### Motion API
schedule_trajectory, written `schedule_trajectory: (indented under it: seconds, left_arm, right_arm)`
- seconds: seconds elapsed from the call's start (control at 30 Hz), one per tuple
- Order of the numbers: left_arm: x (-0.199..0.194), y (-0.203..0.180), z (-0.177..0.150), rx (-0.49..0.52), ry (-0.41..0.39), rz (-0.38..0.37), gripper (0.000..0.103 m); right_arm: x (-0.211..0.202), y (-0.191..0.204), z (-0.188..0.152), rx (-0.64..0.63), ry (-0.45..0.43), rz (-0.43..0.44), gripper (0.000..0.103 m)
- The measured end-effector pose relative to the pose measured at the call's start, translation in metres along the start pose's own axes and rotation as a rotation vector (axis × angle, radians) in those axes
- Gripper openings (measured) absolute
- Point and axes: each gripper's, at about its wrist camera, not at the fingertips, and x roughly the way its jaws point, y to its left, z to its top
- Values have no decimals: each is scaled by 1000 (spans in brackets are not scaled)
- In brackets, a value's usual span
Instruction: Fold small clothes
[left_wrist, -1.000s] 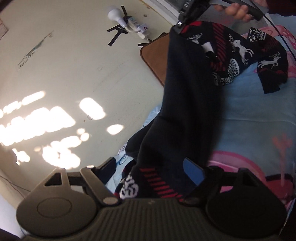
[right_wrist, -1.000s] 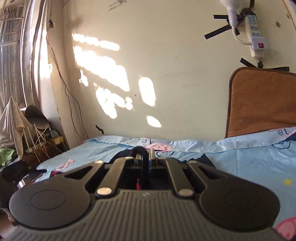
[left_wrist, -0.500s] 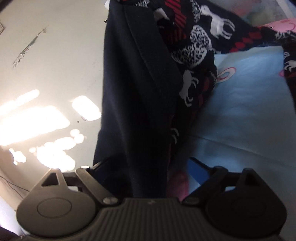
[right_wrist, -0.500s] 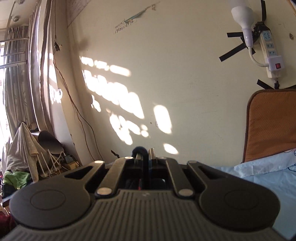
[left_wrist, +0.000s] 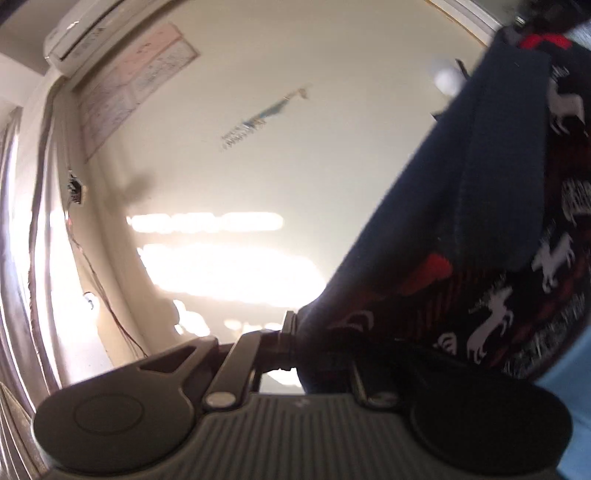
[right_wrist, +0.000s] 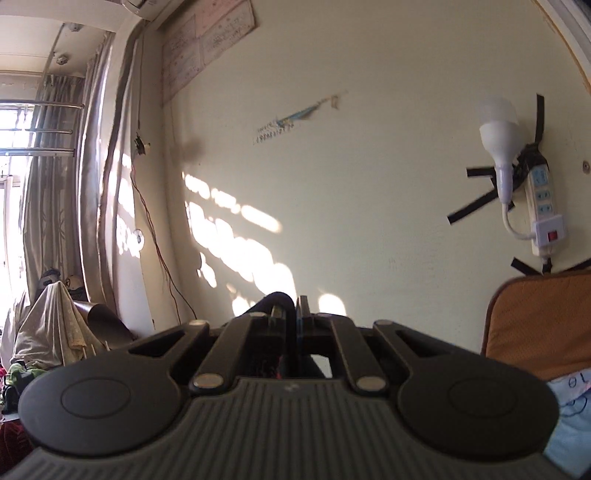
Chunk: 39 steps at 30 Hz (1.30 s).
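Between both tongs, held aloft: navy garment (left_wrist: 491, 192), red bands, white deer motifs; left tongs (left_wrist: 295, 332) just closed on its edge, right tongs (right_wrist: 297, 310) clamped on it; no legible writing.

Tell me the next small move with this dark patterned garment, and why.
Probably draw the two claws apart to stretch it flat. The left claw has just closed on the reindeer-patterned garment, the right claw pinches dark fabric too, and the garment hangs bunched.

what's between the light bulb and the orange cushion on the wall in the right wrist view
In the right wrist view, a white power strip taped to the wall hangs between the light bulb above and the orange cushion below; the bulb's stem plugs into it.
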Motion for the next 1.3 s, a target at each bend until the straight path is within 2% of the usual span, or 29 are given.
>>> schedule_trajectory:
  seconds: [0.07, 0.13, 0.23, 0.3, 0.37, 0.47, 0.57, 0.7, 0.77, 0.87, 0.9, 0.93, 0.97, 1.0, 1.03, 1.1, 1.17, 1.23, 1.27, 1.3]
  left_arm:
    - [-7, 21, 25, -36, -71, 58, 7]
    - [-19, 43, 50, -84, -145, 85, 7]
    - [-37, 73, 84, -145, -237, 93, 7]
    - [-42, 88, 106, -147, -291, 94, 7]
    - [-42, 94, 128, -131, -323, 84, 7]
    - [-35, 95, 139, -103, -318, 53, 7]
    - [-19, 80, 136, -72, -247, -2, 7]
    - [35, 42, 93, -64, -42, -120, 7]
    - [69, 17, 66, -53, 65, -150, 7]
    - [138, -26, 19, -78, 280, -185, 7]
    - [163, -42, 1, -85, 370, -203, 12]
    - [188, -60, -21, -98, 474, -213, 16]
    - [203, -71, -37, -118, 546, -222, 21]
    - [215, -84, -62, -155, 633, -233, 21]
    - [218, -90, -80, -188, 693, -247, 21]
    - [205, -93, -96, -203, 688, -296, 21]
    - [179, -90, -98, -159, 615, -287, 24]
    - [156, -75, -95, -169, 563, -306, 39]
    - [151, -54, -85, -183, 542, -318, 51]
    - [140, -49, -86, -188, 533, -313, 58]
  right_arm:
    - [-8, 14, 16, -50, -48, 20, 7]
    - [-18, 27, 37, -96, -98, 29, 7]
    - [-34, 44, 70, -180, -169, 20, 7]
    - [-44, 52, 92, -201, -201, 9, 7]
    - [-48, 55, 108, -228, -221, -8, 7]
    - [-42, 51, 119, -250, -221, -31, 7]
    - [-22, 34, 108, -232, -176, -52, 7]
    - [26, -9, 64, -147, -43, -93, 7]
    - [63, -31, 34, -105, 37, -122, 7]
    - [136, -64, -22, -16, 197, -138, 8]
    - [167, -77, -42, 3, 275, -137, 11]
    - [193, -87, -67, 13, 350, -179, 14]
    - [213, -96, -92, 21, 416, -242, 18]
    - [225, -106, -113, 37, 464, -298, 22]
    - [230, -116, -134, 65, 509, -327, 22]
    - [219, -128, -154, 100, 545, -300, 22]
    - [189, -132, -164, 95, 555, -280, 25]
    - [150, -132, -168, 112, 562, -256, 46]
    - [130, -130, -169, 109, 566, -248, 51]
    - [113, -124, -173, 91, 566, -245, 56]
